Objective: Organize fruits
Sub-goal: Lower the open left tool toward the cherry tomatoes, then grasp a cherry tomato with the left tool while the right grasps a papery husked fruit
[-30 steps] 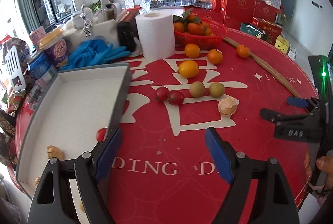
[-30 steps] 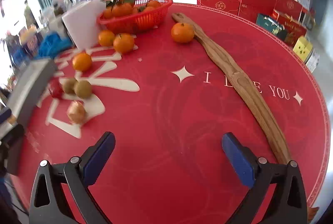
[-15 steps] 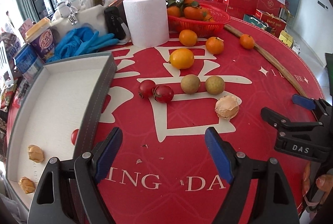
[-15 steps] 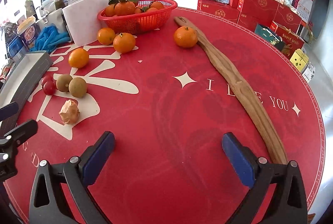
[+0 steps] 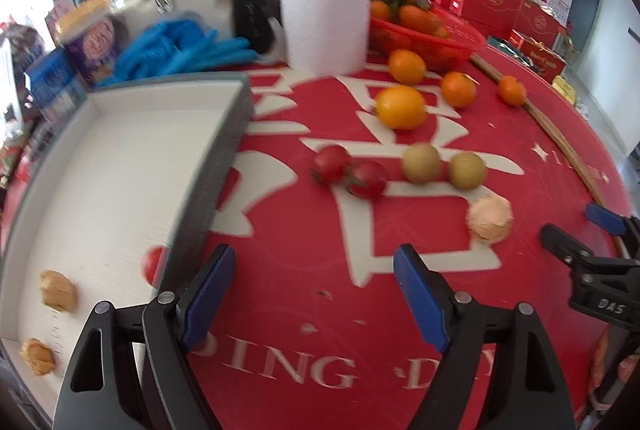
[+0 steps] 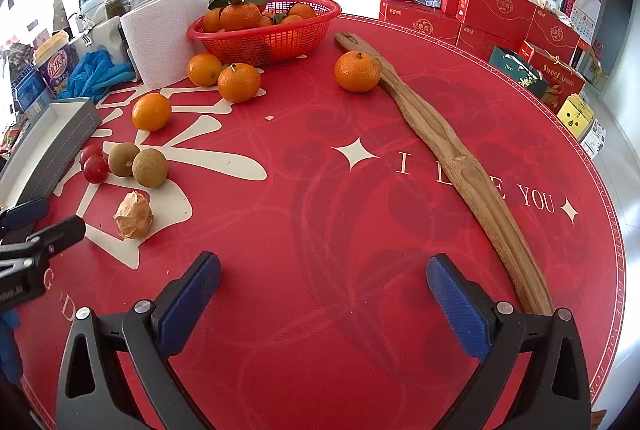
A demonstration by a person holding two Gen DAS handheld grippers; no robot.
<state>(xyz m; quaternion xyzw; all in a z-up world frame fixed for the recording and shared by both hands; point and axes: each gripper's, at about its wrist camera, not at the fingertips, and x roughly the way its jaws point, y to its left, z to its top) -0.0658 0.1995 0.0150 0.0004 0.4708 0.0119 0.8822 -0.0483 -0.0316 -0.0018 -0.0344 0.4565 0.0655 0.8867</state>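
On the red round table lie two cherry tomatoes [image 5: 348, 170], two brown round fruits [image 5: 442, 166], a papery tan fruit [image 5: 490, 220] and several oranges [image 5: 400, 108]. A grey tray with a white floor [image 5: 108, 166] at the left holds one tomato [image 5: 154, 264] and two tan husked fruits [image 5: 58, 290]. My left gripper [image 5: 314, 294] is open and empty, hovering just right of the tray's wall. My right gripper [image 6: 324, 294] is open and empty over bare tablecloth; the same fruits lie to its left, such as the papery tan fruit [image 6: 134, 216].
A red basket of oranges [image 6: 266, 30] and a paper roll [image 5: 324, 22] stand at the back. Blue gloves [image 5: 180, 48] and snack packs sit behind the tray. A long wooden stick [image 6: 444, 154] lies across the right side. Red gift boxes [image 6: 500, 14] line the far edge.
My left gripper has moved forward and a little right, so the loose fruits look closer and the tray sits further left. My right gripper has turned slightly left. Both stay open.
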